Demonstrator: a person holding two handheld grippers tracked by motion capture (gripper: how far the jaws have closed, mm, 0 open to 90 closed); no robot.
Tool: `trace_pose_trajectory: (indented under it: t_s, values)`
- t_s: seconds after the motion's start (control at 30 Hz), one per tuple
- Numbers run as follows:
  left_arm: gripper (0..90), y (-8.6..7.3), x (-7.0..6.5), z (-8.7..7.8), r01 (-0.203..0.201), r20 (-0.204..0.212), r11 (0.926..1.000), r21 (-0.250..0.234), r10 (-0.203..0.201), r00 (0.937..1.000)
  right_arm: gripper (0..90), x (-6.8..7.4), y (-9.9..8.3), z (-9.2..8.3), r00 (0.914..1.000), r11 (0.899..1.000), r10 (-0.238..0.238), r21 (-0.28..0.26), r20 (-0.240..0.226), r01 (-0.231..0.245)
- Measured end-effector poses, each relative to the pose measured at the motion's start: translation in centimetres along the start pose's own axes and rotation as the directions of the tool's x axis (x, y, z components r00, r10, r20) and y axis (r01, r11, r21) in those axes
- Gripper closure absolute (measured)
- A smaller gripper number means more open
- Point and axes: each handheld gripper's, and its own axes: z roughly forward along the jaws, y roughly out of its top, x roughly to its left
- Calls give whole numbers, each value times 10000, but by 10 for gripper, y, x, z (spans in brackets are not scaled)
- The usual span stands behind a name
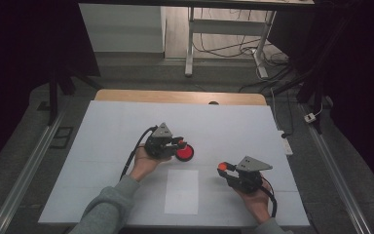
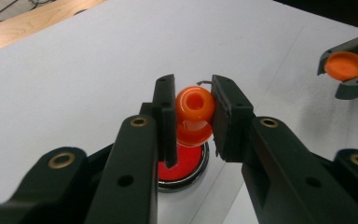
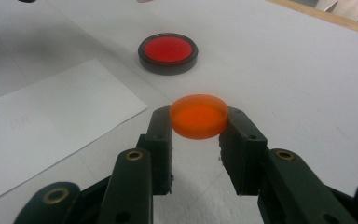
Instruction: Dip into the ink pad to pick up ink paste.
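Left gripper (image 1: 179,143): fingers (image 2: 165,112) clenched on a small orange bottle (image 2: 195,106), gripped at both sides, open mouth facing the gripper's camera. Bottle held in the air directly over a red disc in a black ring (image 2: 182,164) that lies flat on the white surface (image 1: 102,146); whether bottle and disc touch, cannot tell.

Right gripper (image 1: 222,168): fingers (image 3: 161,128) clenched on a round orange cap (image 3: 199,115), pinched at its rim, held level above the surface. Cap is well apart from the bottle, on the person's right. In the right gripper view the disc lies beyond the cap.

A white paper sheet (image 1: 181,191) lies flat between the two hands, near the front edge.
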Motion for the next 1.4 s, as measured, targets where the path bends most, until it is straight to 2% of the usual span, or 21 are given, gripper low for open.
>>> trace_pose_trajectory:
  t_s: [0.07,0.47,0.53,0.73,1.0,1.4]
  values:
    - [725,0,-1,-3,27,71,10000,-91,-27,10000,650,0,0,-1,9999,10000,2,65,107,-2]
    - [725,0,-2,-23,33,287,9994,-350,-23,9996,650,-1,-1,0,10000,10000,2,51,12,-2]
    - [725,1,-3,-25,43,355,9994,-354,-30,9994,650,-1,0,-1,9999,9999,-81,79,116,80]
    - [724,1,-6,-32,54,522,9995,-318,-38,9986,650,-2,-1,-2,10000,10000,4,31,39,-4]
    - [724,0,-15,-46,-173,746,9996,-245,191,9970,650,-1,-1,-1,10000,10000,-15,65,51,14]
    - [722,0,-14,-56,-58,1086,9996,-268,87,9940,650,-2,-1,-1,10000,9999,-48,98,75,47]
